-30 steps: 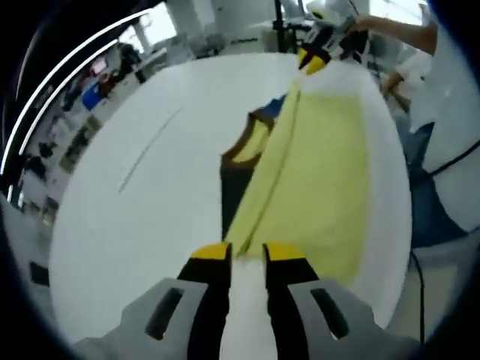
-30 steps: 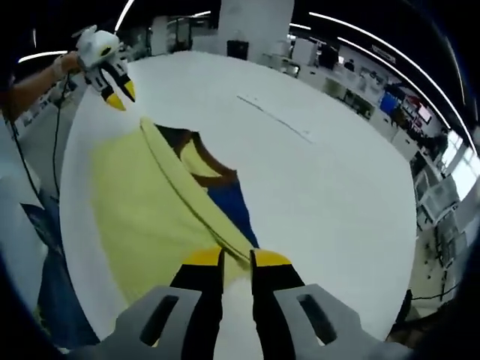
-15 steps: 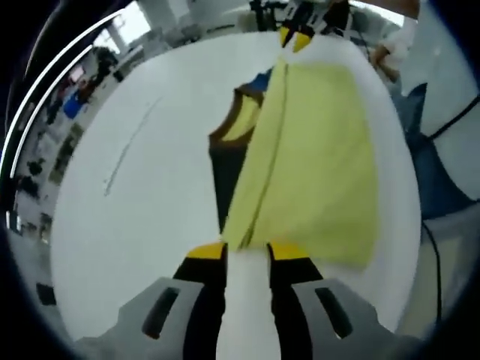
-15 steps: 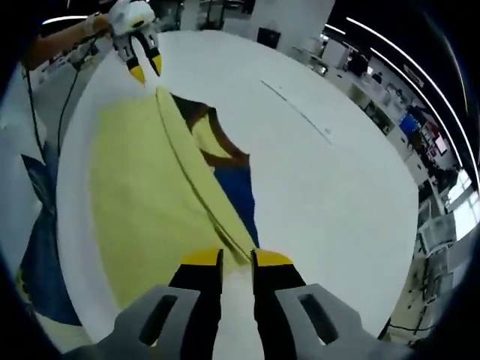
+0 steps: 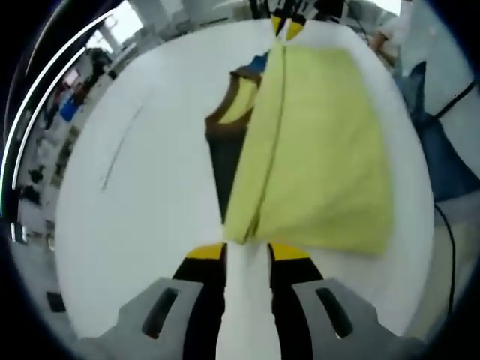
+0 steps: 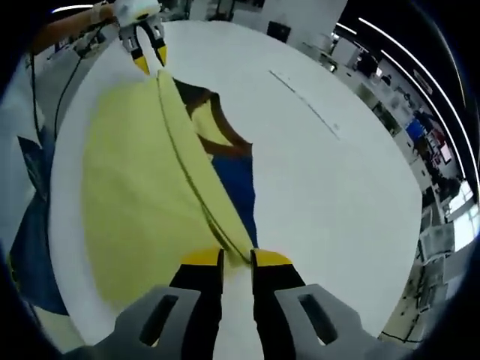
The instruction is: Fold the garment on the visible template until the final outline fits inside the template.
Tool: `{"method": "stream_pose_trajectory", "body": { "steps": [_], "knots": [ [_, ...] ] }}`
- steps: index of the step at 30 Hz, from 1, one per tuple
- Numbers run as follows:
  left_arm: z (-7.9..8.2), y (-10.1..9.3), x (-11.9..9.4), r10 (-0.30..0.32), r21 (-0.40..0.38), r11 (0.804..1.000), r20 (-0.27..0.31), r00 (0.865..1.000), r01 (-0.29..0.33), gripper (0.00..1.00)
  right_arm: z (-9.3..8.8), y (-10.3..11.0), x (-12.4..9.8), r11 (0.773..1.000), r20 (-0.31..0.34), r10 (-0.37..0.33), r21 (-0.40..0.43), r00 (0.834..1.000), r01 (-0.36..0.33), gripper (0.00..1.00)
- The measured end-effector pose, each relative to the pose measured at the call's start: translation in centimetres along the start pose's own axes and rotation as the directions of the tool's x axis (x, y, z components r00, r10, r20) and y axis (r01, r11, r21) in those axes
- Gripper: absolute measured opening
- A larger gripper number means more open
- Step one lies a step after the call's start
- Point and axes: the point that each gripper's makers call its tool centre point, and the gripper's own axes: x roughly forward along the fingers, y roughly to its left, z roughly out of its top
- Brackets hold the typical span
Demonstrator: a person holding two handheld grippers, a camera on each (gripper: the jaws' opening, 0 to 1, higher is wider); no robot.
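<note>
White round table (image 5: pixel 135 195) underneath, workshop clutter beyond its edge. Yellow garment (image 5: pixel 315 150) spread on the tabletop, one long edge folded over and lifted, with brown trim and a blue part (image 6: pixel 236 187) showing beside the fold. Left gripper (image 5: pixel 246 251) clenched on one end of that folded edge; right gripper (image 6: pixel 234 259) clenched on the opposite end. Blue clothing of a person (image 5: pixel 442 150) just past the table's rim.

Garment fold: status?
Left gripper and right gripper each shut on the yellow garment edge, stretched between them over the white table. Fold unfinished. Nothing in the way.
</note>
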Motion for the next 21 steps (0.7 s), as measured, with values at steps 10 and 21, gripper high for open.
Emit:
{"method": "stream_pose_trajectory", "body": {
  "steps": [10,21],
  "knots": [
    [-0.6,1.3,0.5,0.064,0.003,0.998,0.013,0.998,-0.065,0.11,-0.6,0.0,0.5,1.0,-0.02,0.017,0.013,1.0,-0.017,0.12],
    [0.3,1.1,1.0,0.05,0.103,0.993,0.037,0.998,-0.053,0.09,-0.8,0.0,0.9,1.0,-0.033,0.025,0.019,0.999,-0.024,0.1]
  ]
}}
